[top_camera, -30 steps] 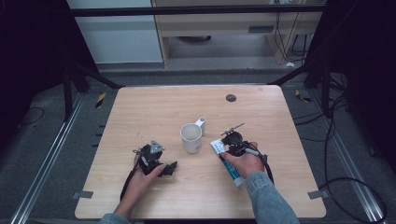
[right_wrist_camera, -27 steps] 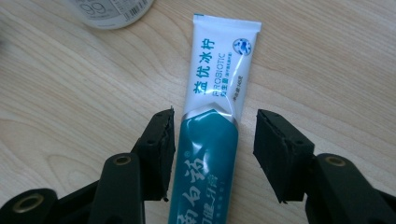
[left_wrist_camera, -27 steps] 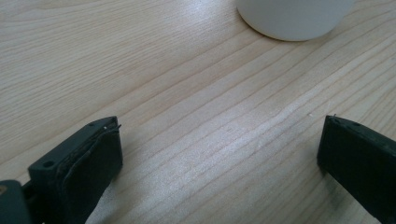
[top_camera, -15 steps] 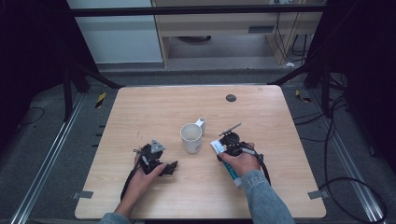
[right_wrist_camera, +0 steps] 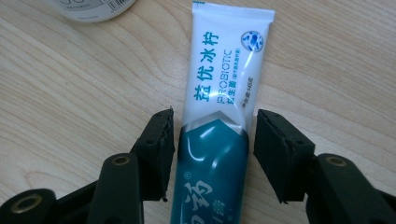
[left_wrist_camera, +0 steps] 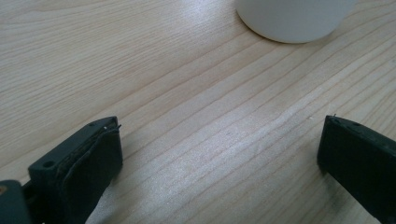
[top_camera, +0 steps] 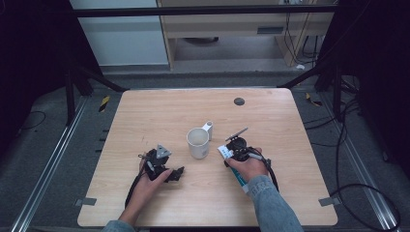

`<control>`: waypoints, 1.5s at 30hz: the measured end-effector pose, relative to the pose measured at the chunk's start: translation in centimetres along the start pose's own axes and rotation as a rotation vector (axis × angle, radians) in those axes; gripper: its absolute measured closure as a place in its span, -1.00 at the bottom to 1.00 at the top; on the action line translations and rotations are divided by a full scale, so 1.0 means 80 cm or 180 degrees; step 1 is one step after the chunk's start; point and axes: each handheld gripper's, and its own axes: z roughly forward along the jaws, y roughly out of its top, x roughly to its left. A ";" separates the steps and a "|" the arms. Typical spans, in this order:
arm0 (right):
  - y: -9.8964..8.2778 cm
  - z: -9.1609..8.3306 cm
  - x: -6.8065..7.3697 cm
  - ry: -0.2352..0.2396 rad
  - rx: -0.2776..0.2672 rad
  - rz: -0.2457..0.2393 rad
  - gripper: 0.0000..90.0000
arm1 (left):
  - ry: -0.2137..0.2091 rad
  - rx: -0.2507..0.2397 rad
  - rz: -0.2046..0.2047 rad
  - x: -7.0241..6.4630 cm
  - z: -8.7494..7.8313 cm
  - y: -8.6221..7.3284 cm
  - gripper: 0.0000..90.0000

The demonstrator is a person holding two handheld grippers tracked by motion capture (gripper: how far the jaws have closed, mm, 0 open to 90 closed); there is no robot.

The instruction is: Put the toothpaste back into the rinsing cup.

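Mug [top_camera: 198,142], white, stands upright near the middle of the wooden table [top_camera: 159,111] and serves as reference for all positions below. Its handle points away from the person and slightly to the right. Its interior cannot be made out.

Left gripper [top_camera: 180,172]: held in the person's left hand [top_camera: 147,181], on the near-left side of the mug and apart from it, with a grey three-cornered plate [top_camera: 162,151] on top. In the left gripper view the two black jaws stand wide apart, low over bare table, with nothing between them; the rounded base of the mug [left_wrist_camera: 294,18] sits at the top of that view, ahead of the jaws and clear of them.

Right gripper [right_wrist_camera: 212,154]: held in the person's right hand [top_camera: 249,166], just to the near-right of the mug. A denim sleeve [top_camera: 273,205] covers the forearm. In the right gripper view the jaws are spread to either side of a toothpaste tube [right_wrist_camera: 224,121], the left pad close against the tube's edge, the right pad with a visible gap; whether either pad is touching cannot be told.

Toothpaste tube: lies flat on the table, right of the mug, white at its crimped end and teal toward the gripper, printed with "PROBIOTIC" and Chinese characters. The crimped end points toward the mug's base [right_wrist_camera: 93,9], near it but apart.

Dark round mark [top_camera: 239,101] sits on the table beyond the mug, toward the far edge.
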 end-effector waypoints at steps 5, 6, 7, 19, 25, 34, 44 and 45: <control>0.001 0.003 0.001 -0.0016 0.0002 -0.0026 0.09 | -0.0001 -0.0001 0.0001 0.000 0.000 0.000 -1.00; 0.001 0.003 0.001 -0.0016 0.0002 -0.0026 0.09 | -0.0001 0.0000 0.0000 0.000 0.000 0.000 -1.00; 0.001 0.004 0.001 -0.0025 0.0003 -0.0017 0.09 | -0.0001 0.0000 0.0001 0.000 0.000 0.000 -1.00; 0.002 0.005 0.002 -0.0055 0.0019 -0.0018 0.15 | -0.0002 -0.0003 -0.0001 0.000 0.000 0.000 -1.00; 0.002 0.005 0.005 -0.0141 0.0030 -0.0049 0.17 | 0.0001 -0.0003 0.0000 0.000 0.001 0.000 -1.00; 0.003 0.005 0.012 -0.0270 0.0052 -0.0151 0.27 | 0.0000 -0.0002 0.0001 0.000 0.001 0.000 -1.00; 0.007 0.003 0.013 -0.0265 0.0142 -0.0159 0.40 | 0.0000 -0.0001 0.0003 0.000 0.001 0.001 -1.00; 0.008 0.002 0.013 -0.0251 0.0155 -0.0153 0.42 | 0.0000 -0.0002 0.0003 0.000 0.001 0.001 -1.00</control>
